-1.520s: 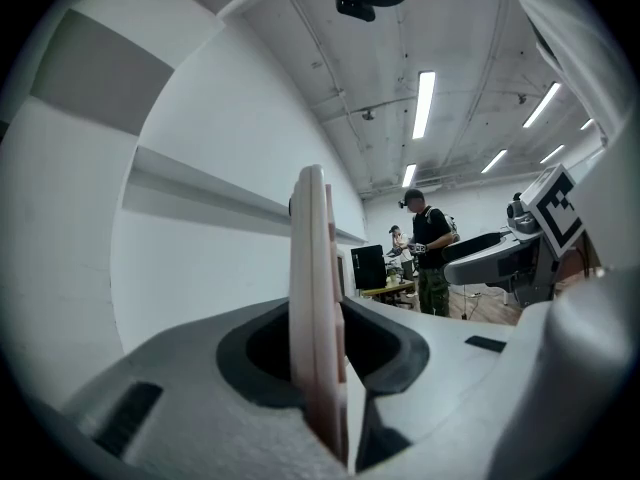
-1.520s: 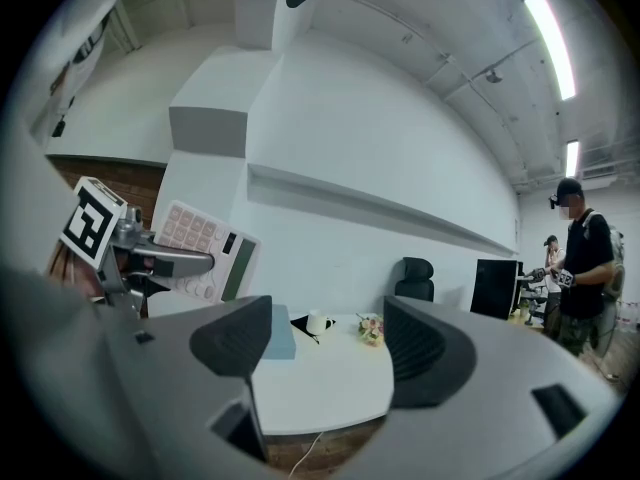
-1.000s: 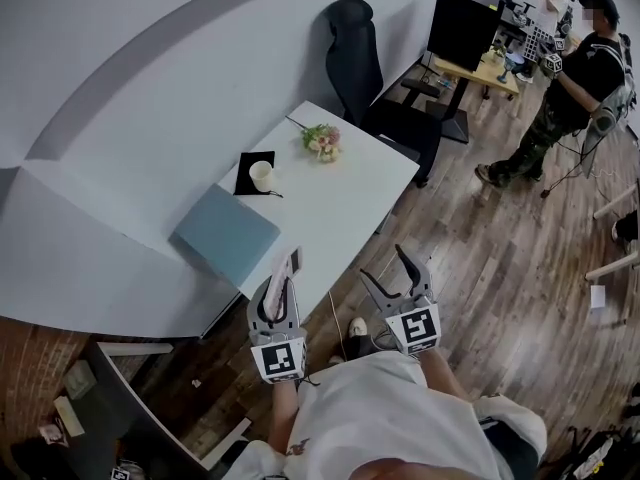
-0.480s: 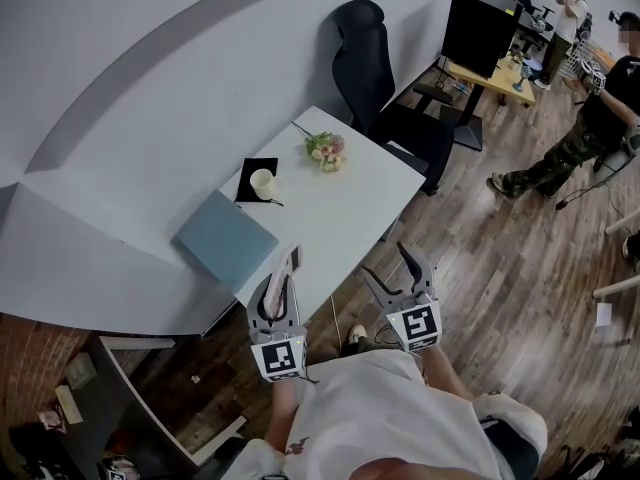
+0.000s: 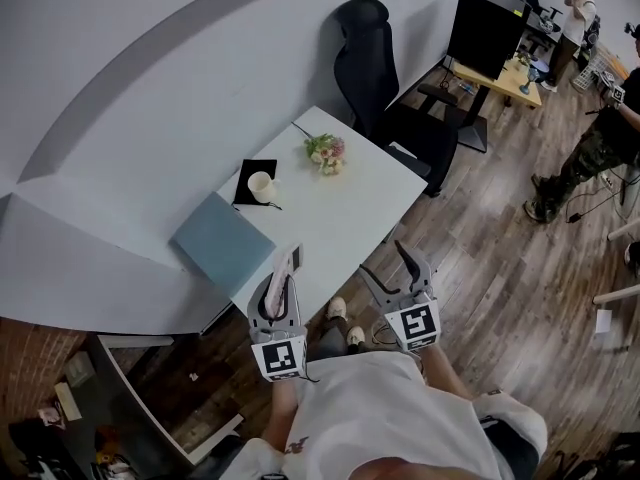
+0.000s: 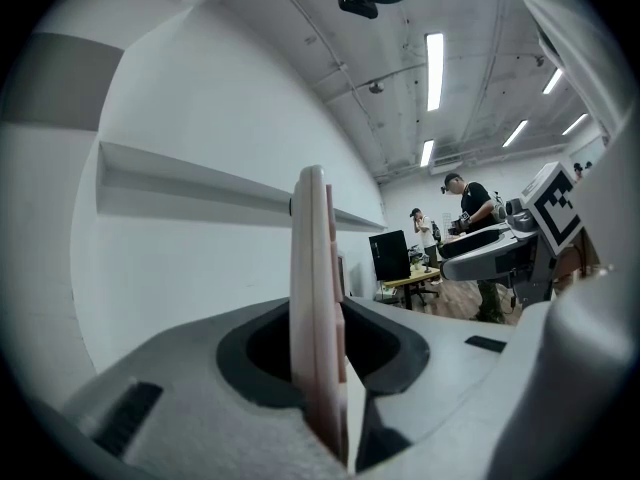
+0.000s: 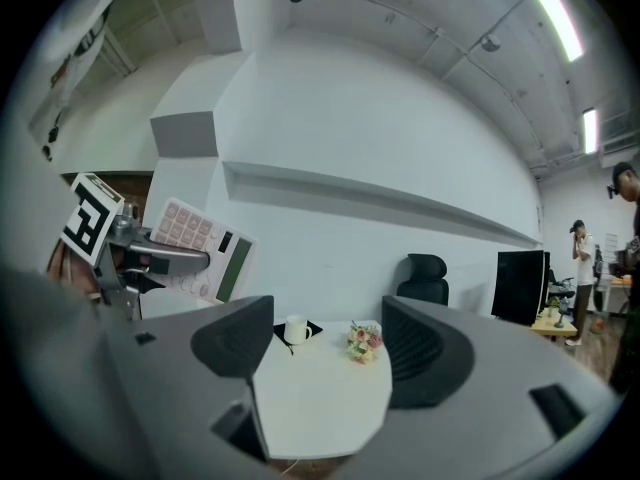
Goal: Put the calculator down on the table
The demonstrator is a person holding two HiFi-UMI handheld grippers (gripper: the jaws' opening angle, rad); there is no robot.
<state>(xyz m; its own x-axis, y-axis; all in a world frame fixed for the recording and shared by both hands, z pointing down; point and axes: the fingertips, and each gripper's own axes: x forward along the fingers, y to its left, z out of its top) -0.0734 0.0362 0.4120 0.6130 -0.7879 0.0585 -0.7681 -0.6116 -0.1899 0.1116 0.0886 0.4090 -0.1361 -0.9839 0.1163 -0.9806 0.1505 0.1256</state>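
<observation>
While the left hand-held gripper point(image 5: 283, 280) is clamped on the calculator point(image 5: 288, 264), holding it on edge in the air by the near edge of the white tabletop point(image 5: 345, 208), the right hand-held gripper point(image 5: 386, 266) hangs beside it, jaws apart and empty. A mug point(image 5: 261, 182) and flowers point(image 5: 326, 149) sit farther back.

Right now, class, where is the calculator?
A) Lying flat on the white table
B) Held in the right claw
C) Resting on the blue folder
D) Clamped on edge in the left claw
D: the left gripper view shows the calculator standing edge-on between the shut jaws of the left claw, while the right claw is open with nothing between its jaws.
</observation>
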